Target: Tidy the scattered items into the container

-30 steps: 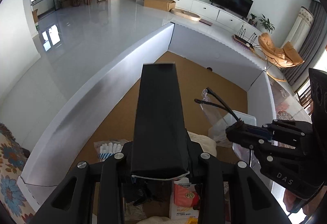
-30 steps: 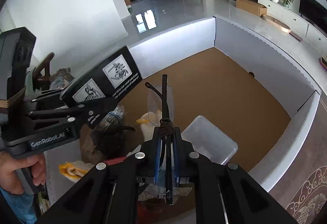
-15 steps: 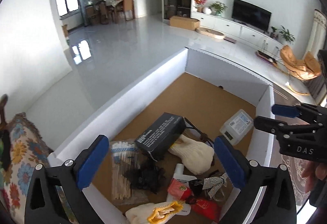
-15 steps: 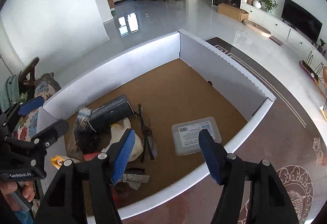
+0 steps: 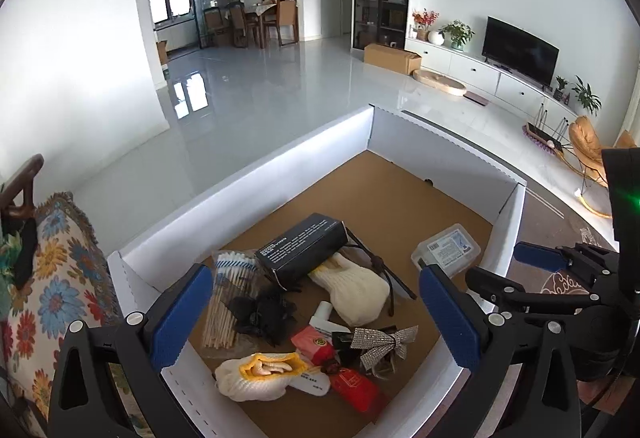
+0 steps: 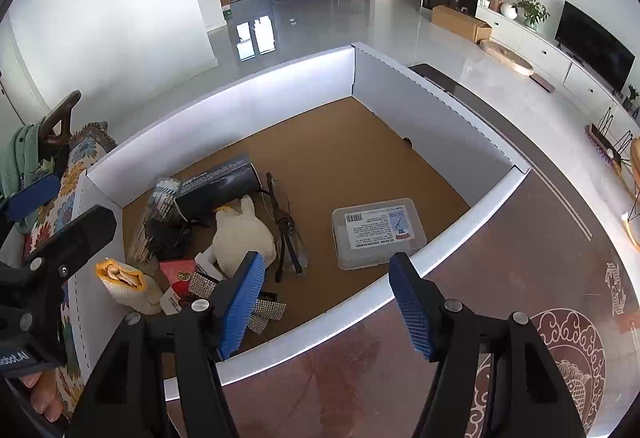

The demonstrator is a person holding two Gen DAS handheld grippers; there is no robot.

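White tiled floor (image 5: 280, 86) stretches behind a shallow white-walled container (image 6: 280, 94) with a brown cardboard bottom. Inside it, a black box (image 5: 302, 248) leans on a cream glove (image 5: 352, 288) beside a pack of cotton swabs (image 5: 228, 294), dark-framed glasses (image 6: 286, 228) and a silver bow (image 5: 384, 342), with a clear plastic case (image 6: 376, 230) lying apart. Both the left tongs (image 5: 316, 318) and the right tongs (image 6: 328, 306) hang above the container with jaws spread and nothing between them.
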